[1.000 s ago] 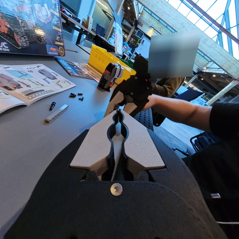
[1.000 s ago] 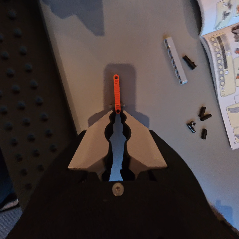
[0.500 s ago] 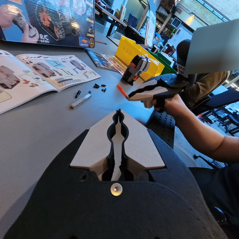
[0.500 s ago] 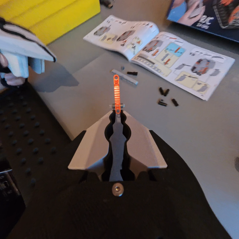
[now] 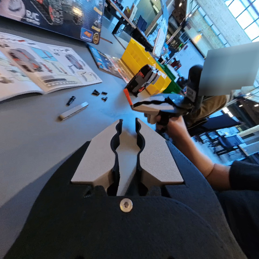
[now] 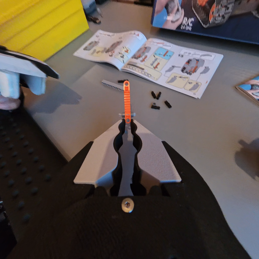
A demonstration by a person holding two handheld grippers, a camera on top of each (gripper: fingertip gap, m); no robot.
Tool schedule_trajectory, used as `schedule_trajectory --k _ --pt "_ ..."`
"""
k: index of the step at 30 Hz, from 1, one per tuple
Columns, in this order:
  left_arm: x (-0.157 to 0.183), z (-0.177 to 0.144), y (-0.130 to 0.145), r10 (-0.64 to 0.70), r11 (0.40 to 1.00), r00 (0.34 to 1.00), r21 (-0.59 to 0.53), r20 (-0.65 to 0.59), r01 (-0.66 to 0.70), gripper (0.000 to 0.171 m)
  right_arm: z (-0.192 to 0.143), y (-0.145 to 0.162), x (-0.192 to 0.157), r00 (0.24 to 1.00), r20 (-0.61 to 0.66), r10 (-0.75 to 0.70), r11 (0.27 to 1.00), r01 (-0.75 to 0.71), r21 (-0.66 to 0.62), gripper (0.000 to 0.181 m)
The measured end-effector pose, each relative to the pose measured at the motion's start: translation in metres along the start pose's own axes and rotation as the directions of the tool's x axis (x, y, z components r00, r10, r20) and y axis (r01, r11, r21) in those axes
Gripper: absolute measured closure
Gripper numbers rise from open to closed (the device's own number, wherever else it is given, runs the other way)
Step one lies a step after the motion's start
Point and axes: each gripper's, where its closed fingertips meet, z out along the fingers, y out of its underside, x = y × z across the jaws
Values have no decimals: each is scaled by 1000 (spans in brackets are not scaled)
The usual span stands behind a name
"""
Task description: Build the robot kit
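Observation:
My right gripper (image 6: pixel 127 121) is shut on the lower end of a thin orange toothed beam (image 6: pixel 127 100) with a small grey pin through it, held above the grey table (image 6: pixel 196 133). The same gripper (image 5: pixel 132 106) and orange beam (image 5: pixel 127 97) show in the left wrist view, in a person's hand. My left gripper (image 5: pixel 129 120) is open and empty, just below and left of it. A grey beam (image 5: pixel 73 111) (image 6: pixel 112 85) and several small black pins (image 5: pixel 100 94) (image 6: pixel 158 100) lie loose on the table.
An open instruction booklet (image 5: pixel 42 67) (image 6: pixel 151 61) lies beyond the loose parts. A partly built black, grey and orange model (image 5: pixel 141 80) stands by a yellow bin (image 5: pixel 140 61) (image 6: pixel 39 28). A dark printed box (image 5: pixel 56 16) (image 6: pixel 210 18) stands at the back. A black studded mat (image 6: pixel 21 154) covers the near edge. One gripper's finger ends stand about 12 cm off the other's.
My left gripper has opened from shut. The right gripper, still holding the orange beam, swung up from pointing down at the table to level, facing the booklet.

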Motion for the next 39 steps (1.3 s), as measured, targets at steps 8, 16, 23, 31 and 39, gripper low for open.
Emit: schedule_trajectory --k 8,16,23,31,39 --pt "22 67 -6 -93 996 987 -4 -128 93 144 -14 -21 -28 987 -52 -149 976 156 149 176" --pt "43 96 0 -56 993 973 -117 -224 30 169 -27 -14 -37 972 26 -232 959 223 176 174" --pt "110 87 -1 111 959 852 -170 -512 -228 169 -87 -33 -51 777 629 32 971 -172 164 148" --pt "134 112 4 173 935 832 -179 -527 -307 169 -110 -34 -46 721 690 52 961 -223 160 175" --pt "133 120 4 190 931 845 -182 -500 -317 169 -113 -32 -38 703 704 94 954 -266 138 173"
